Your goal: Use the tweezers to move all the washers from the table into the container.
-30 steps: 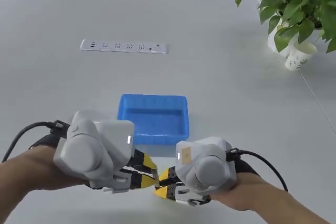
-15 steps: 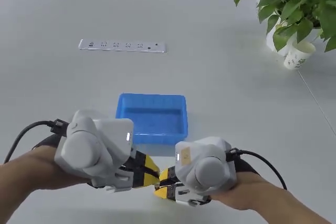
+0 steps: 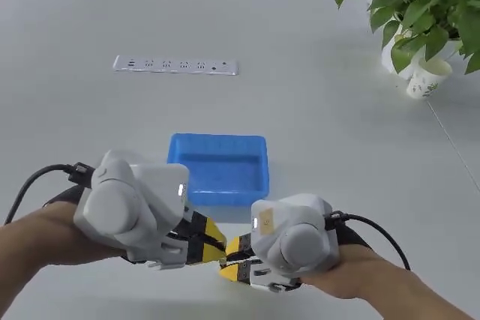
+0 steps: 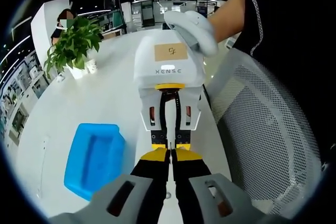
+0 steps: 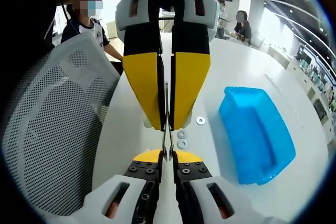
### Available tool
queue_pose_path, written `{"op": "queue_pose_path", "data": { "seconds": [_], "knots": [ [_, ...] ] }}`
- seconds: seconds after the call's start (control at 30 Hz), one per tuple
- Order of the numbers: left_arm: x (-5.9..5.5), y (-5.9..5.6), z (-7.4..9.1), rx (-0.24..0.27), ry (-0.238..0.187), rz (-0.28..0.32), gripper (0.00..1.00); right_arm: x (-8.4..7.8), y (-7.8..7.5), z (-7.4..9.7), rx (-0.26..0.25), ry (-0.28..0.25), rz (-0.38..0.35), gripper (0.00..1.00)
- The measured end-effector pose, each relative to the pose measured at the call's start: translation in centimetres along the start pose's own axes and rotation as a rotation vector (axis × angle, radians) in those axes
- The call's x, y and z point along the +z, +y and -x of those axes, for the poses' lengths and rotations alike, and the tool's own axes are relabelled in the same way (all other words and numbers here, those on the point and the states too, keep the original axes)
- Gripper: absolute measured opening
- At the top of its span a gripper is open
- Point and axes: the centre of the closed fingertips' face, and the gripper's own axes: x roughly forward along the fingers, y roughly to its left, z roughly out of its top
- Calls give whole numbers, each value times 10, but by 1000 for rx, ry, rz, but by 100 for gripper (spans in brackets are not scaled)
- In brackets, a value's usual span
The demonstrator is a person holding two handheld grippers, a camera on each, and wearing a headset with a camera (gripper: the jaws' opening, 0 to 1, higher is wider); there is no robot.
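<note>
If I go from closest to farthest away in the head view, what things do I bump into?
left gripper and right gripper tip to tip → blue container → white power strip

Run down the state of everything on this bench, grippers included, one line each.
left gripper: fingers shut on the tweezers.
right gripper: fingers shut on the tweezers too.
tweezers: held between both grippers, tip to tip.
washers: three, flat on the table, outside the container.
container: upright, open top, looks empty.
power strip: nothing plugged in.
plant: upright in its pot.
</note>
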Motion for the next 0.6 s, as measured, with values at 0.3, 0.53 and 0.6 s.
{"op": "queue_pose_path", "data": {
  "seconds": [0.3, 0.53, 0.6],
  "knots": [
    [2, 6, -1, 3, 1, -14, 6, -1, -7, 3, -21, -3, -6, 10],
    [3, 10, -2, 5, -2, -21, 6, -3, -12, 5, -39, -2, -7, 11],
    [3, 12, -2, 6, -2, -23, 6, -4, -15, 6, -48, -1, -2, 11]
  ]
}}
